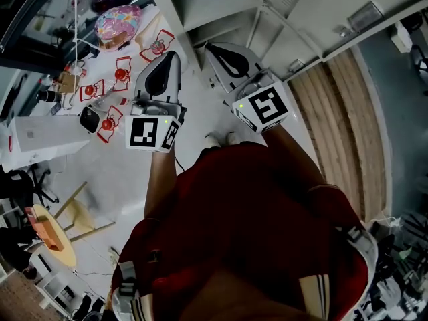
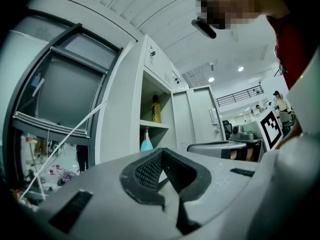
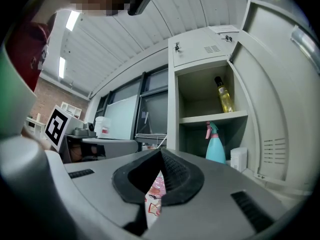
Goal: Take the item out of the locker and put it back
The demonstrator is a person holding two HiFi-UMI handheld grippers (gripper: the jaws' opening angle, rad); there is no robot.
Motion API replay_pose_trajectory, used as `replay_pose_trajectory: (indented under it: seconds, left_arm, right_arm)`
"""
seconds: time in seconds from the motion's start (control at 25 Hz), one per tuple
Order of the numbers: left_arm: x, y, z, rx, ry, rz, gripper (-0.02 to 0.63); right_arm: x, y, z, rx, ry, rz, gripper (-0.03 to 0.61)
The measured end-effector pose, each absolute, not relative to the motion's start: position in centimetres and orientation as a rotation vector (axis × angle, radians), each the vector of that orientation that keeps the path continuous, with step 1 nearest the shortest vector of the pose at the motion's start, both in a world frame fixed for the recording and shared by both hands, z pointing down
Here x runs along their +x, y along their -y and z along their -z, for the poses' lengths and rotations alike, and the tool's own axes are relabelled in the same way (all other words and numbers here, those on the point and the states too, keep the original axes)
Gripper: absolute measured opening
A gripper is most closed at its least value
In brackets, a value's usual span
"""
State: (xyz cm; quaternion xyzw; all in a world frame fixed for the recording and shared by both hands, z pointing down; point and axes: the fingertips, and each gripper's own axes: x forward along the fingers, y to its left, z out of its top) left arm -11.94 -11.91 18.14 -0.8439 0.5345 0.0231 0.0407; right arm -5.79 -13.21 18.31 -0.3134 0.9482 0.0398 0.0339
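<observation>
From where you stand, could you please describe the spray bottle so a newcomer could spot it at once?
Find the open grey locker. Below its shelf stands the spray bottle, beside a white box. It alone is teal with a pink trigger; the yellow bottle stands above the shelf.

Reference item: the grey locker (image 3: 200,51), door open. In the right gripper view, dark-framed windows (image 3: 150,96) adjoin it on the left. Beyond them is a brick wall (image 3: 40,101). Above the locker is a ribbed white ceiling (image 3: 165,14) with strip lights (image 3: 73,20) lit. From the head view, the floor (image 1: 200,166) at its foot is pale. Wood planking (image 1: 348,105) runs beside its door. A round wooden table (image 1: 57,239) stands well apart.
</observation>
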Motion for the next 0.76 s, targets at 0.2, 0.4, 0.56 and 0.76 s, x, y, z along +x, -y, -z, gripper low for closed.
replay_pose_trajectory:
  seconds: [0.2, 0.4, 0.56, 0.76]
  left_arm:
    - [-11.85, 12.09, -18.23, -2.587, -1.635, -0.079, 0.006]
    - [-11.58, 12.0, -18.35, -2.59, -1.632, -0.076, 0.006]
    - [-11.72, 11.85, -18.39, -2.586, -1.643, -0.07, 0.006]
    - [-11.55, 11.48, -18.47, -2.584, -1.649, -0.063, 0.006]
  right_arm:
    - [-5.64, 13.28, -18.52, -0.973, -2.92, -0.125, -0.002]
    - [-5.21, 13.47, -18.85, -0.991, -2.911, -0.1, -0.002]
    - [-5.27, 13.29, -18.85, -0.978, -2.92, -0.1, -0.002]
    - [-5.06, 12.98, -19.01, -0.968, -2.921, -0.083, -0.002]
